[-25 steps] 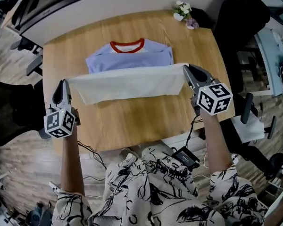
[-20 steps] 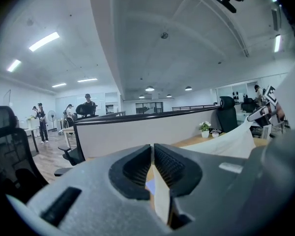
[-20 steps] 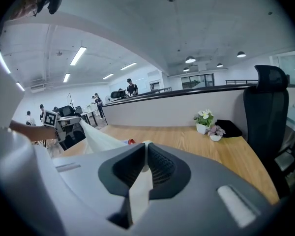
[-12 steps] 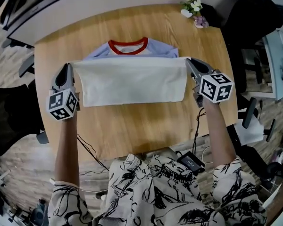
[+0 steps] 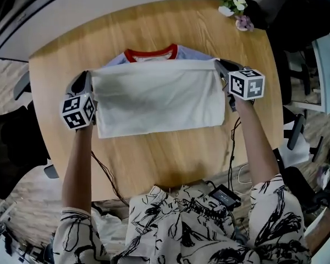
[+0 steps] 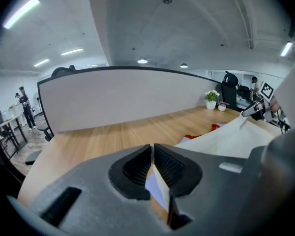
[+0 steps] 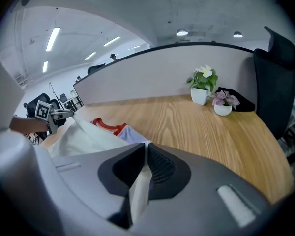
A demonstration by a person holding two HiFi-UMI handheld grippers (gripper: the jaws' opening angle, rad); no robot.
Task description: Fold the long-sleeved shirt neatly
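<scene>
Shirt [image 5: 159, 100] lies mid-worktop [image 5: 170, 158], red collar [image 5: 152, 53] at 12 o'clock, pale blue shoulders showing just below it. The lower half is turned up over the body, white inner face upward. The fold line is at 6 o'clock and the hem [image 5: 154, 64] stops just short of the collar.

Left gripper [image 5: 87, 77]: jaws nipped together on the hem corner at 9 o'clock of the shirt. Its own view shows a thin layer of cloth pinched between the ribbed pads [image 6: 169, 166].

Right gripper [image 5: 220, 66]: likewise clamped, on the hem corner at 3 o'clock, cloth trailing out from between its pads.

The hem is drawn straight between the two. It appears to be held a little off the cloth beneath, not certain. Sleeves not visible; probably tucked under, cannot confirm.

Step in hand (judgement): the bottom-to-top fold, hem to shoulders, near its end.

Next move calls for:
- Level the corners first. The right one sits slightly nearer 12 o'clock than the left.
- Lower both together onto the shoulders, just under the collar.
- Keep the hem parallel to the fold line and the side edges matched to the body's.
- Let go only once the cloth is down. A one-sided release would likely skew the flap.

Two flower pots [image 5: 236, 7] at 1 o'clock, well apart from the shirt; no obstruction.
</scene>
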